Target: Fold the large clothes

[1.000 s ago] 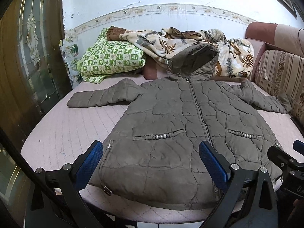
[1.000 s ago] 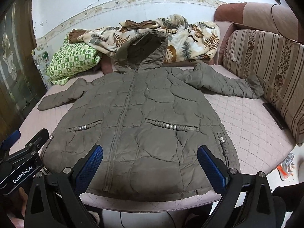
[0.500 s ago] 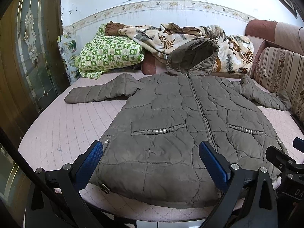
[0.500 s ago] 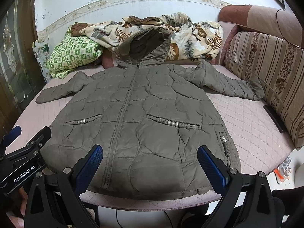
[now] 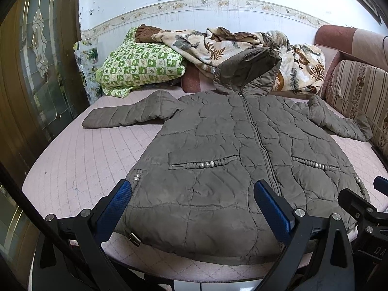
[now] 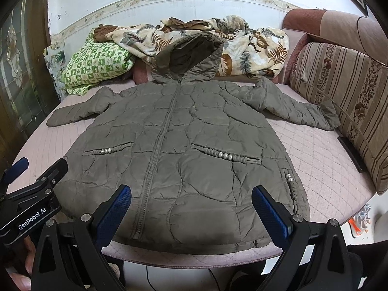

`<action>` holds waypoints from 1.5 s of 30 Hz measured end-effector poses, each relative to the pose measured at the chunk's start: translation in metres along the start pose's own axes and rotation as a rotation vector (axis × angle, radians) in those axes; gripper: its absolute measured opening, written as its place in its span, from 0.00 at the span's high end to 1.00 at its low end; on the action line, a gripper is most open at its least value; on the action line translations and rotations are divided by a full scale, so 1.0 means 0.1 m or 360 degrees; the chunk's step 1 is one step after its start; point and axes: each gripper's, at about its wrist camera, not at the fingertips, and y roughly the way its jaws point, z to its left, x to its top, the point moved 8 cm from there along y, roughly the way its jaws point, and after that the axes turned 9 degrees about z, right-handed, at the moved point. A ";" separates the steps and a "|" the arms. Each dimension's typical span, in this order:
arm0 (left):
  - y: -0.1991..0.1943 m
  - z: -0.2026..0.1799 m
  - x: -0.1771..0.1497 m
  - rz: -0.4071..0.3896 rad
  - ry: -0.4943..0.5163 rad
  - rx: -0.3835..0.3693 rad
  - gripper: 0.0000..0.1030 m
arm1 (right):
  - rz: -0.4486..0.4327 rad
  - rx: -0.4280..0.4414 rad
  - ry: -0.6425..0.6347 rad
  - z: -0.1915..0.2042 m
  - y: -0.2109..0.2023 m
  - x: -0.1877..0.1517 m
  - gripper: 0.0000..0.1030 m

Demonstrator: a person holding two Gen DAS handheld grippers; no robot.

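Coat (image 5: 230, 169): grey-brown, quilted, hooded; lies front-up on the bed (image 5: 80, 165), zip closed, hem at 6 o'clock, hood at 12 propped against a blanket (image 5: 218, 41). Sleeves spread toward 10 and 2, apparently laid flat ready for folding.
Left hand-held gripper (image 5: 192, 207): fingers wide apart, holding nothing, hovering over the hem at 6.
Right hand-held gripper (image 6: 191, 207): likewise spread and empty, over the hem's other half.
Pillow (image 5: 140, 68): green check, at 11.
Folding not yet begun.

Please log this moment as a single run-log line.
stage: pre-fold | coat: spread flat on bed, zipped, sleeves out | left gripper: open, empty | right gripper: open, empty
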 end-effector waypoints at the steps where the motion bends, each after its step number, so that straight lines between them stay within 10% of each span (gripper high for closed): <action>1: 0.00 0.00 0.00 0.0001 0.0001 0.0001 0.02 | 0.0000 0.0000 0.0000 0.00 0.00 0.00 0.02; 17: 0.15 -0.06 0.18 -0.0033 0.0064 0.0018 0.02 | 0.0041 0.0051 0.0178 -0.41 0.14 0.09 0.02; 28: 0.92 -0.20 1.20 -0.0054 0.0140 0.0015 0.02 | -0.0010 -0.0004 0.0621 -1.76 0.33 0.52 0.02; 45: 1.69 -0.48 1.14 0.0130 0.0191 -0.0194 0.02 | -0.0004 -0.0164 0.1201 -3.83 0.99 1.12 0.30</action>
